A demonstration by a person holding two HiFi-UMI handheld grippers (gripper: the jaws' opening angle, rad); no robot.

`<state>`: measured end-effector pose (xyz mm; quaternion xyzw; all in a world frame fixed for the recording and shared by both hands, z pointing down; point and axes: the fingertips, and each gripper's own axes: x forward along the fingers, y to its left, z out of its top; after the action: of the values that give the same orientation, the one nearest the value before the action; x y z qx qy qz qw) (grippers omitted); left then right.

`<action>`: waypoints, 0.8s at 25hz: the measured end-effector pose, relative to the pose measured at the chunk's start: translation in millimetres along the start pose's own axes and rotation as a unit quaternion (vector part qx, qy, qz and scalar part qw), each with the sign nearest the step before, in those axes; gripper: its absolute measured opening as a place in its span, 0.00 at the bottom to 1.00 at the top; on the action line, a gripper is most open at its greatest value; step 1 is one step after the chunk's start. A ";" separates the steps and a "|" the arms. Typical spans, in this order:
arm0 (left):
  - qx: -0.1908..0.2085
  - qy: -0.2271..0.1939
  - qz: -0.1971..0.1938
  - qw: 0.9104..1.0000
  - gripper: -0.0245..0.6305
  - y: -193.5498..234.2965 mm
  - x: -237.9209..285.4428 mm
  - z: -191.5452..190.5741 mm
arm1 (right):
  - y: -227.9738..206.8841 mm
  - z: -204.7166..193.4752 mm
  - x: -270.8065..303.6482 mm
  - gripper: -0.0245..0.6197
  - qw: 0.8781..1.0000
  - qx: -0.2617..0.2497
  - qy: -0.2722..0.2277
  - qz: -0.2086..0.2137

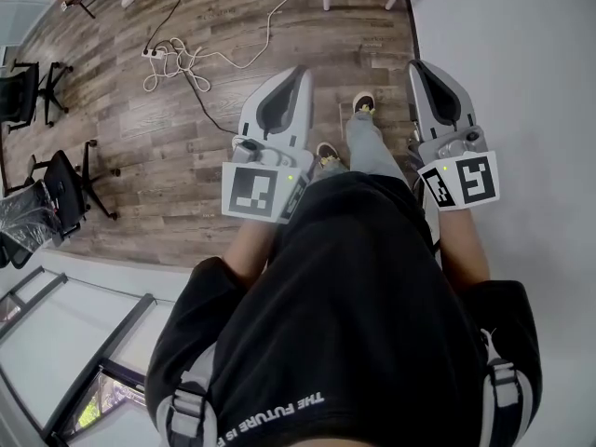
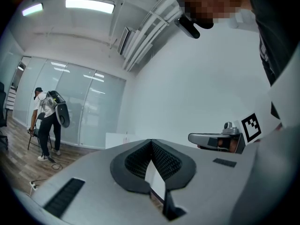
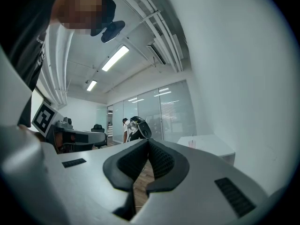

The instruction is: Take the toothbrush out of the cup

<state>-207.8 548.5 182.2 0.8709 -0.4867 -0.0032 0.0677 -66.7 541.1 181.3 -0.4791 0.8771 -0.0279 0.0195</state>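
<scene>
Our left gripper [image 2: 151, 141] and right gripper [image 3: 148, 141], jaws clenched empty, hang far from the bench [image 3: 206, 146]. Unstarted, we judge; next we approach its cup [image 3: 191, 144].

A brown wood floor [image 1: 121, 156] fills the head view. White cords [image 1: 172, 59] lie tangled at 11 o'clock. 2 black chairs [image 1: 56, 189] stand at 9 o'clock. A white wall [image 1: 531, 63] is at 3 o'clock. In the left gripper view, a person [image 2: 47, 121] bends over at 9 o'clock.

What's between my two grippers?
Head view: between left gripper and right gripper, only the person's jeans leg and shoes, above wood floor.
</scene>
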 end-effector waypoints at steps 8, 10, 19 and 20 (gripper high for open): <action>0.009 0.016 0.005 1.000 0.07 4.0 41.0 0.4 | -43.2 -8.7 25.1 0.06 1.000 0.018 0.004 -0.005; 0.009 0.015 0.006 1.000 0.07 4.8 54.3 2.2 | -55.2 -10.2 30.7 0.06 1.000 0.016 0.004 -0.005; 0.017 0.021 0.009 1.000 0.07 8.7 122.9 12.8 | -100.8 -3.6 68.1 0.06 0.994 0.077 -0.019 0.069; 0.017 0.023 0.011 1.000 0.07 11.5 129.6 13.7 | -105.7 -4.6 74.7 0.06 0.994 0.082 -0.016 0.075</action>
<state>-150.4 431.0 177.8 0.8664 -0.4945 0.0261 0.0641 -18.6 421.5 192.5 -0.4096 0.9047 -0.0904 0.0749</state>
